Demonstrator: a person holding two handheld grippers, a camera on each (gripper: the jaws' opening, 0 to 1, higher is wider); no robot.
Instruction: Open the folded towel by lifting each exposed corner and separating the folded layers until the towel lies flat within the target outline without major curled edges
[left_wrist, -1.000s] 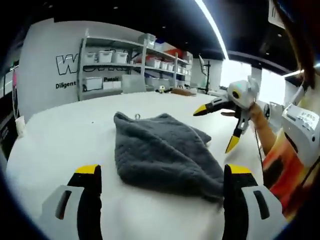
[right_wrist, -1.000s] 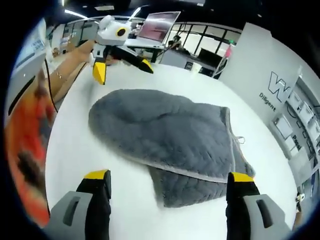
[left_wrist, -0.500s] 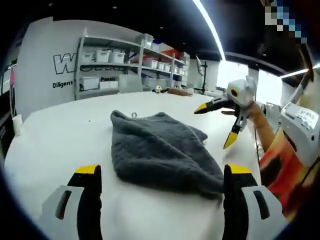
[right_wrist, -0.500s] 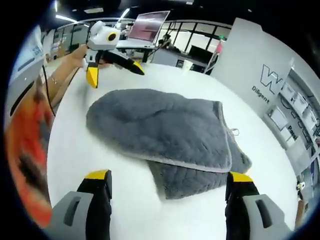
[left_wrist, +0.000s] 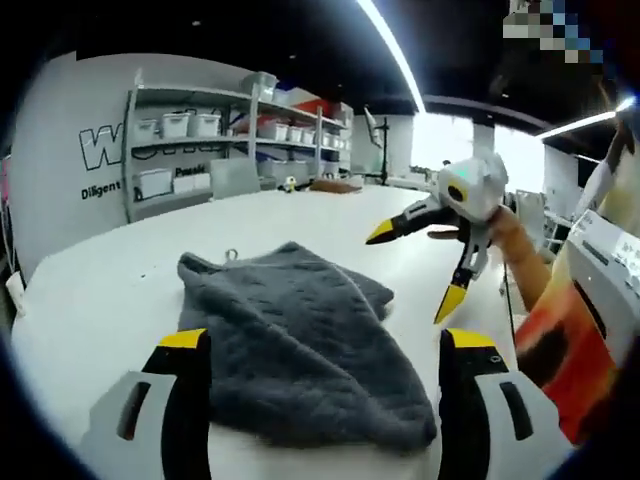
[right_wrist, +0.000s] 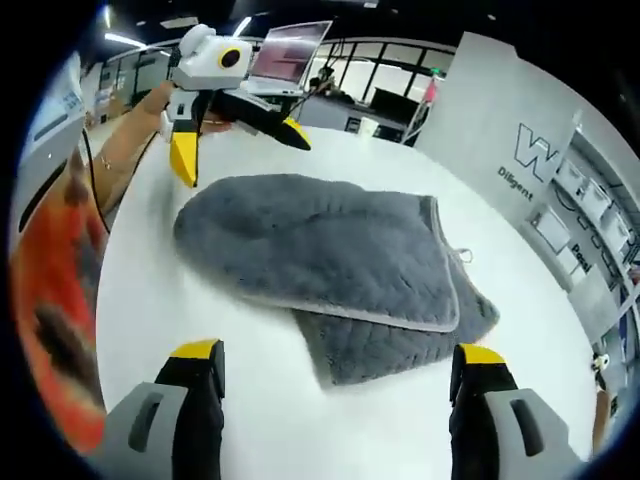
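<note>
A dark grey towel (left_wrist: 300, 340) lies folded on the white table (left_wrist: 100, 290), its small hanging loop (left_wrist: 231, 255) at the far edge. In the right gripper view the towel (right_wrist: 320, 250) shows a pale hemmed upper layer over a lower layer sticking out at the near right. My left gripper (left_wrist: 322, 345) is open, its jaws straddling the towel's near rounded end. My right gripper (right_wrist: 335, 355) is open just short of the towel's near edge. The right gripper (left_wrist: 412, 262) also hovers open beyond the towel's right side, and the left gripper (right_wrist: 238, 138) hangs open over the towel's far left end.
Shelves with white bins (left_wrist: 190, 130) line the back wall. A laptop (right_wrist: 290, 55) and desks stand past the table's far edge. A person's forearm (right_wrist: 125, 150) and orange sleeve (right_wrist: 50, 300) run along the left side; a white machine (left_wrist: 610, 250) stands at the right.
The left gripper has moved forward and lower, so the towel's near end now sits between its jaws. The right gripper has edged slightly nearer the towel. The towel itself has not moved.
</note>
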